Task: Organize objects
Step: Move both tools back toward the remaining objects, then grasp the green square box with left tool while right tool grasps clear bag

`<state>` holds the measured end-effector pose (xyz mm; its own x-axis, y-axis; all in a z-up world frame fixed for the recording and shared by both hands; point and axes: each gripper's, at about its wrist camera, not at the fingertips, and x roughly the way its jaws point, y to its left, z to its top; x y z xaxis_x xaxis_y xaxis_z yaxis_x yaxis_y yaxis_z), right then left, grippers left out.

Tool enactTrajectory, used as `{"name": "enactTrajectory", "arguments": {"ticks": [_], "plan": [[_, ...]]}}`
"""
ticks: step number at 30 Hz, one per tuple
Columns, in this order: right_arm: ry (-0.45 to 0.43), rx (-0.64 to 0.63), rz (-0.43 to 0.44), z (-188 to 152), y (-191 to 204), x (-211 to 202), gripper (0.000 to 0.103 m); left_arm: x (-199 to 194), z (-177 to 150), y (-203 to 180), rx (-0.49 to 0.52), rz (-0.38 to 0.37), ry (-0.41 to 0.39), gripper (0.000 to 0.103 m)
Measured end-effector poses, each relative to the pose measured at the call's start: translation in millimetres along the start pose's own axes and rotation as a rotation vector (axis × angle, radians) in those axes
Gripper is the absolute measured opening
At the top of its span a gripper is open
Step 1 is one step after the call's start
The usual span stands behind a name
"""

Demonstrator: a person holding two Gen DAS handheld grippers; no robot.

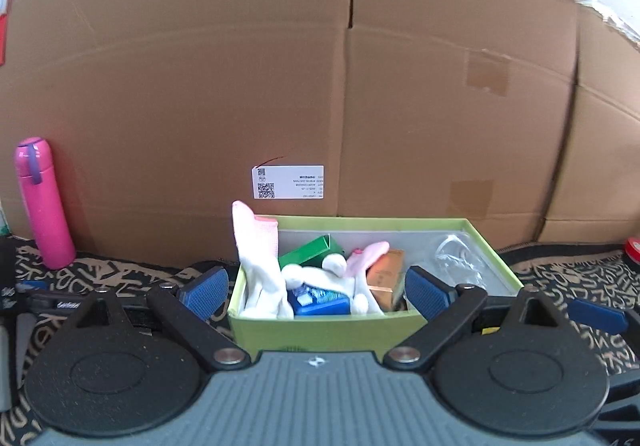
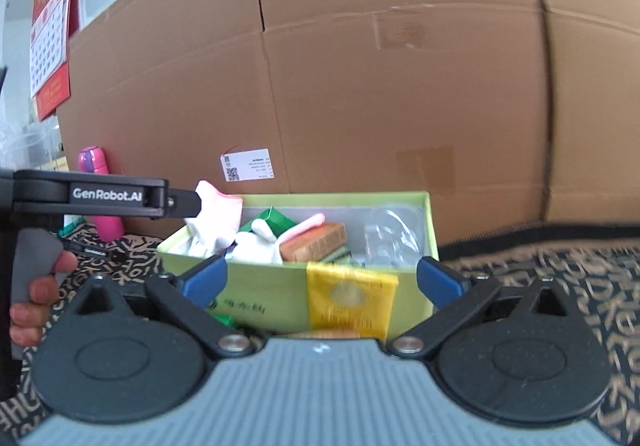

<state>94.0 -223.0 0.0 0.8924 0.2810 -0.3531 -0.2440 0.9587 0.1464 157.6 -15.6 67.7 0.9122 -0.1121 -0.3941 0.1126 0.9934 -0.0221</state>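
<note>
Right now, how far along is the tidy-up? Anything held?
Mostly packed: the green box already holds a white glove, plush rabbit, green carton, orange box and clear plastic. Nothing in hand: left gripper and right gripper are both open. Left: the yellow packet against the box front, and possibly the pink bottle.

1. Support surface: a dark cloth [image 1: 560, 278] printed with tan letters.
2. Green box [image 1: 320, 330]: rests on the cloth, directly ahead of the left gripper.
3. Pink bottle [image 1: 42, 205]: stands upright on the cloth, far left of that gripper.
4. Large cardboard boxes [image 1: 240, 85]: stand behind both items.
</note>
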Motion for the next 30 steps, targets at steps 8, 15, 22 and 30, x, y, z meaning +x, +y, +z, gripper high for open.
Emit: {"name": "enactTrajectory", "arguments": {"ticks": [8, 15, 22, 30], "plan": [[0.023, -0.003, -0.008, -32, 9, -43, 0.103, -36, -44, -1, 0.005, 0.0, 0.015, 0.098], [0.066, -0.017, -0.011, -59, 14, -57, 0.103, -45, -77, 7, -0.04, -0.016, 0.058, 0.098], [0.138, 0.004, -0.005, -84, 12, -50, 0.103, -31, -103, 15, -0.086, -0.018, 0.121, 0.098], [0.17, 0.014, -0.02, -88, 11, -45, 0.103, 17, -96, 12, -0.096, -0.006, 0.155, 0.098]]}}
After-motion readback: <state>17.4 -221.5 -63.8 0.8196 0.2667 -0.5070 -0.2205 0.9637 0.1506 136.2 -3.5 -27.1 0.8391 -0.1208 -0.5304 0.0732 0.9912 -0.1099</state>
